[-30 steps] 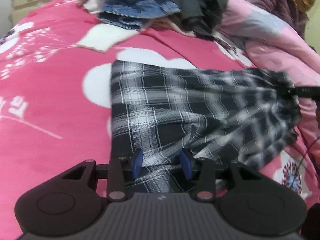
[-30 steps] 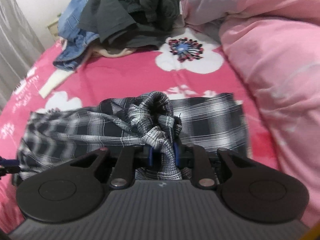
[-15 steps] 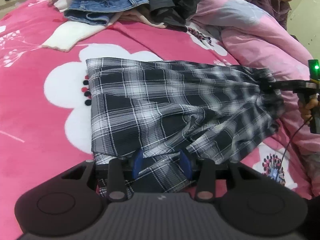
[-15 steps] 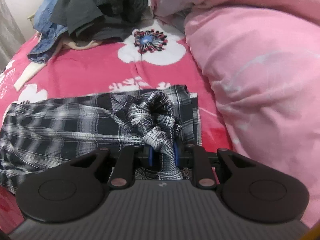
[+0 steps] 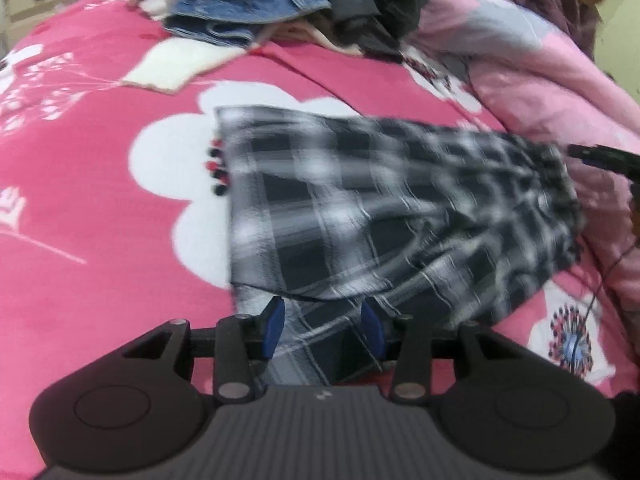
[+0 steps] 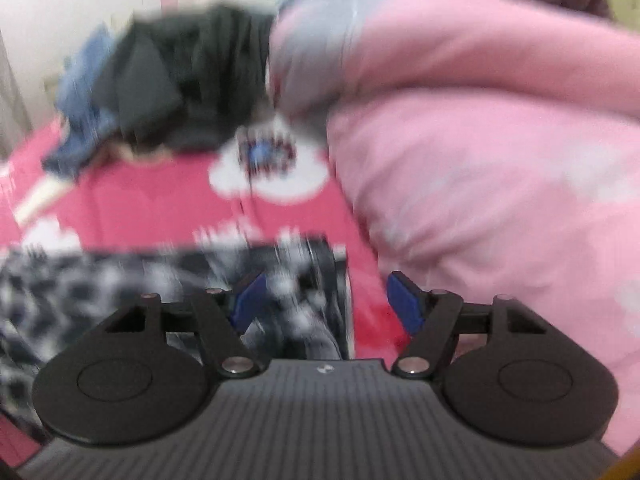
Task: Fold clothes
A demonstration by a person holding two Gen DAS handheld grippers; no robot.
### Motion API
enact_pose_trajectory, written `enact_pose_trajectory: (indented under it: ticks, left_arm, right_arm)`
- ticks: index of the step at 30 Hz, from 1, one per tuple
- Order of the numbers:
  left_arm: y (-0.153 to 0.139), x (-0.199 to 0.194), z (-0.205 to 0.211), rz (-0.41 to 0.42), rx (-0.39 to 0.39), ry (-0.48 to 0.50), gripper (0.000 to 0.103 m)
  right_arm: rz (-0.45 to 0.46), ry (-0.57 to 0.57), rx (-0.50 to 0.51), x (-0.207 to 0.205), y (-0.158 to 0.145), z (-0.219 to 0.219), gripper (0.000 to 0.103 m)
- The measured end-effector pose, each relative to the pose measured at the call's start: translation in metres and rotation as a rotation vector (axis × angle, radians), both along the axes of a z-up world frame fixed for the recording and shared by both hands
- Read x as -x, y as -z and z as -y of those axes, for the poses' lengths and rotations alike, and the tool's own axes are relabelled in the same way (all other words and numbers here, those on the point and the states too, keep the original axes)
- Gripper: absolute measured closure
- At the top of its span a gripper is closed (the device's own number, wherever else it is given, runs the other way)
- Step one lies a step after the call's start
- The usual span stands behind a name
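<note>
across the bed (image 5: 92,128), its pink flowered cover gave a broad, soft place for folding. beside it lay the pink quilt (image 6: 500,184), bunched aside, likely to leave room. a pile of unfolded clothes (image 5: 288,4) waited at the far end. the plaid garment (image 5: 380,208) lay spread flat mid-bed, one layer doubled over, so a fold seemed under way. the left tool (image 5: 322,326) clenched its near edge, probably to pin that side down. the right tool (image 6: 324,300) was opening, its pads off the plaid cloth between them, releasing the end over the folded layer.
</note>
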State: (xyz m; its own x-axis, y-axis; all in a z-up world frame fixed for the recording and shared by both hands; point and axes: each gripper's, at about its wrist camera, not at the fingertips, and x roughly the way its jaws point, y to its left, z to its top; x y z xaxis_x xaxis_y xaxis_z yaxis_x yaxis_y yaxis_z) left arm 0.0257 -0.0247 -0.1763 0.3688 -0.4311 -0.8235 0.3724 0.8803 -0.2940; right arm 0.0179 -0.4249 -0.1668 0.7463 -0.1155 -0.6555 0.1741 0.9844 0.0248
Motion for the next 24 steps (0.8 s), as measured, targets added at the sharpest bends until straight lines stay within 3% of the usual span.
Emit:
enact_pose_trajectory:
  ticks: [2,4,7,10,11,13,15,20,24]
  left_arm:
    - [0.0,-0.003,-0.003,-0.013,0.016,-0.016,0.059]
    - [0.004,-0.004,-0.001,-0.031,0.02,-0.015,0.059]
    - [0.014,-0.002,0.0,-0.053,0.01,-0.02,0.059]
    - [0.019,0.006,-0.002,-0.038,0.011,-0.019,0.059]
    - [0.02,0.01,-0.002,-0.028,0.008,-0.016,0.059]
    - [0.019,0.015,-0.004,-0.011,0.006,-0.008,0.059]
    - [0.017,0.02,-0.006,0.0,0.013,-0.002,0.058]
    - [0.015,0.032,-0.036,-0.025,0.114,-0.04,0.058]
    - [0.015,0.032,-0.055,-0.016,0.139,-0.073,0.057]
  right_arm:
    - [0.077,-0.026,-0.024,0.008,-0.012,-0.007,0.042]
    - [0.086,-0.078,-0.038,0.009,-0.011,-0.021,0.045]
    - [-0.005,-0.161,-0.12,0.003,0.013,-0.033,0.045]
    - [-0.103,-0.137,-0.167,-0.001,0.054,-0.039,0.045]
    - [-0.166,-0.126,-0.169,-0.005,0.071,-0.041,0.046]
    - [-0.186,-0.122,-0.121,-0.003,0.084,-0.05,0.046]
    - [-0.238,-0.134,-0.063,-0.009,0.071,-0.062,0.052]
    - [-0.143,-0.313,0.083,-0.016,0.004,-0.106,0.051]
    - [-0.162,-0.506,0.03,-0.046,-0.033,-0.157,0.042]
